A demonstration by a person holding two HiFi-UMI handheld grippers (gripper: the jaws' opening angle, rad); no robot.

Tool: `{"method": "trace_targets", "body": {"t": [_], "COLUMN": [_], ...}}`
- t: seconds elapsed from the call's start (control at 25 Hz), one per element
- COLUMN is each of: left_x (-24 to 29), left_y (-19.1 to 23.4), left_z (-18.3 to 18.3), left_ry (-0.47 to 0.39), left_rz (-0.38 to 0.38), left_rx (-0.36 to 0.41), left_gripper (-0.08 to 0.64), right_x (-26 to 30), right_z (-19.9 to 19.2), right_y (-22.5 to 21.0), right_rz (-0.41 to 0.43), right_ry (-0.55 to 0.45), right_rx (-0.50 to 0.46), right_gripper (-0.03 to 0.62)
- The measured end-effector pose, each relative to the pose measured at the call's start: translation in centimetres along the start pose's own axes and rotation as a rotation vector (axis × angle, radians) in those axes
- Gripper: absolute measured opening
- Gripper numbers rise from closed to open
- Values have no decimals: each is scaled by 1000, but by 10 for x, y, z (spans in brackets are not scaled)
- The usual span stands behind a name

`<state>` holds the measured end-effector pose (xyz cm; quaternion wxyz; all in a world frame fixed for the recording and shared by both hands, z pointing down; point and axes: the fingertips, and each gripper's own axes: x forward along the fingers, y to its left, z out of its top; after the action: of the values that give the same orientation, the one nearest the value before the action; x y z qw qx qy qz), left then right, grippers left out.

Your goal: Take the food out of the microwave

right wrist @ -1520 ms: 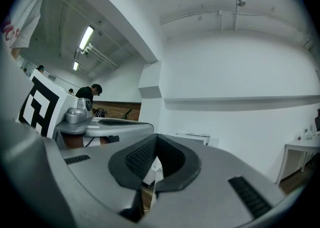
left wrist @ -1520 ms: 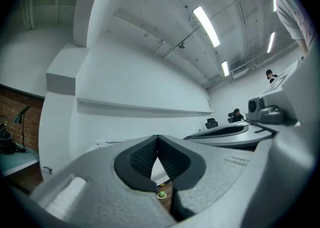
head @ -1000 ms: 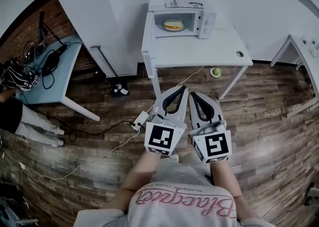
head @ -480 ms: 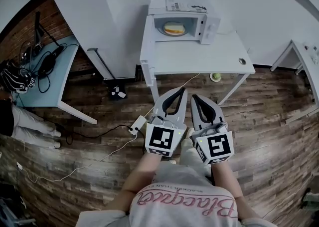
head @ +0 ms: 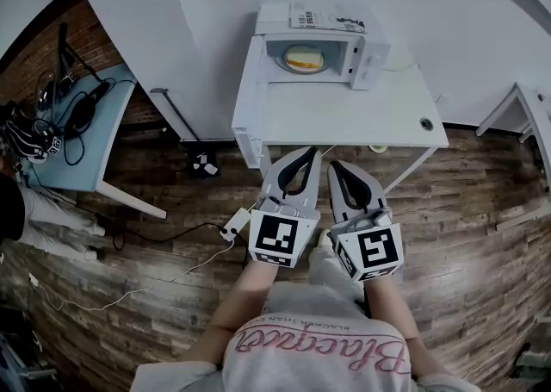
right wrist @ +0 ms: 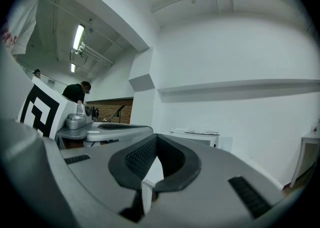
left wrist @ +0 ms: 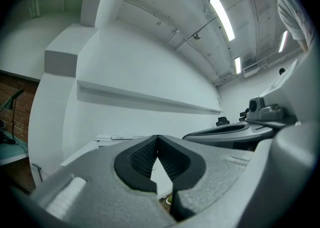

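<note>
Head view: left gripper [head: 312, 152] and right gripper [head: 332, 164] side by side, both pointing at the white table [head: 344, 115]. Food [head: 303, 58] is straight ahead of both and well apart from them, inside the microwave [head: 272, 46], whose door is open. Left gripper view: jaws together, nothing between. Right gripper view: jaws together and empty; microwave ahead, slightly right of the tips.

- microwave [head: 366, 54]: white, on a white table [head: 336, 115]
- food [head: 303, 58]: yellow-orange
- left gripper [head: 307, 152], right gripper [head: 332, 164]: pale grey, black-and-white square markers
- floor [head: 465, 235]: brown wood planks
- side table [head: 95, 136]: pale blue
</note>
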<state>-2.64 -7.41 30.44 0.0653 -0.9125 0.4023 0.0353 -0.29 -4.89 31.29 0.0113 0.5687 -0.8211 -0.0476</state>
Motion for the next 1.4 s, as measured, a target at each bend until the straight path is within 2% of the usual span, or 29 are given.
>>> {"method": "trace_targets", "body": {"t": [0.4, 0.84, 1.04, 1.4], "left_x": [91, 187, 209, 226], "left_y": [19, 46, 57, 65], "left_z": [-16, -34, -44, -70], "left_ry": [33, 50, 50, 103], "left_rz": [44, 144, 186, 180], "left_rx": [-3, -41, -46, -71], "left_gripper": [3, 3, 3, 5], "right_x": [59, 121, 145, 162], "right_z": [-9, -21, -29, -47], "right_y": [-73, -148, -164, -174], "right_rz": [49, 140, 184, 209], "right_ry": [3, 17, 17, 35], "right_rx": [24, 28, 31, 57], "right_gripper": [11, 11, 11, 10]}}
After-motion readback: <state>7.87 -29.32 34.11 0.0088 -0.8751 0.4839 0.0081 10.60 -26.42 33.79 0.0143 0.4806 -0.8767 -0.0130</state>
